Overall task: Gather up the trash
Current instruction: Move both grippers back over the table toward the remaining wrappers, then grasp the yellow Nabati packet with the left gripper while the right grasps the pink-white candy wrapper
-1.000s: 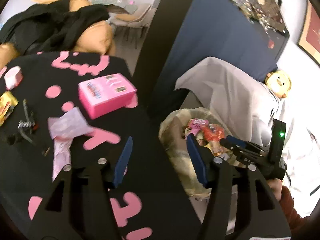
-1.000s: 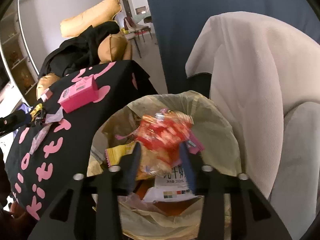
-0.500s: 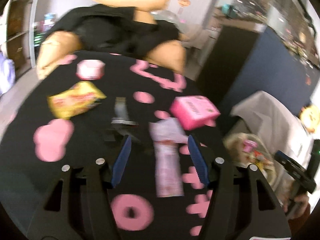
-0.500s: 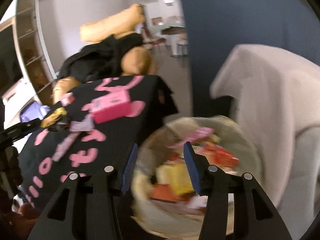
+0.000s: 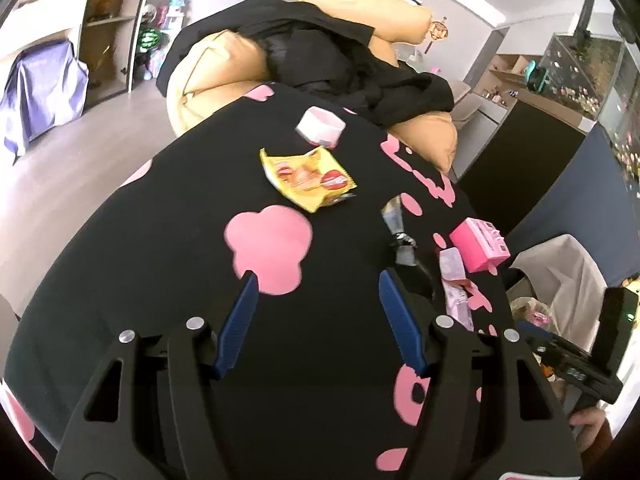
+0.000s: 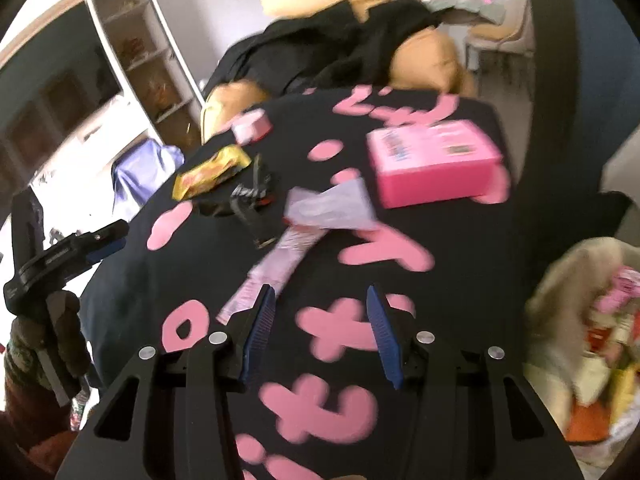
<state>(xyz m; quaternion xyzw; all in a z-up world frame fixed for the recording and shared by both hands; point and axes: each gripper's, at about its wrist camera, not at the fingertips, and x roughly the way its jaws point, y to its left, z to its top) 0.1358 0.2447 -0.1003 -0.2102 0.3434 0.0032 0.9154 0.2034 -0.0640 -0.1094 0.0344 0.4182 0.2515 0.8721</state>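
Yellow snack wrapper (image 5: 307, 178) at 12 o'clock from the left gripper (image 5: 316, 294) lies flat on the black tablecloth (image 5: 168, 264), looks light and crinkly, so I'd pinch a raised edge; both left and right gripper (image 6: 320, 312) gape wide, empty.

Bright, even indoor light; right view motion-blurred, both fisheye-warped at edges.

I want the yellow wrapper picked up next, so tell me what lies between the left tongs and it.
Nothing visible lies between. The left tongs are open over bare black cloth and a pink flower print; the yellow wrapper lies flat beyond it. The dark wrapper sits off to the right.
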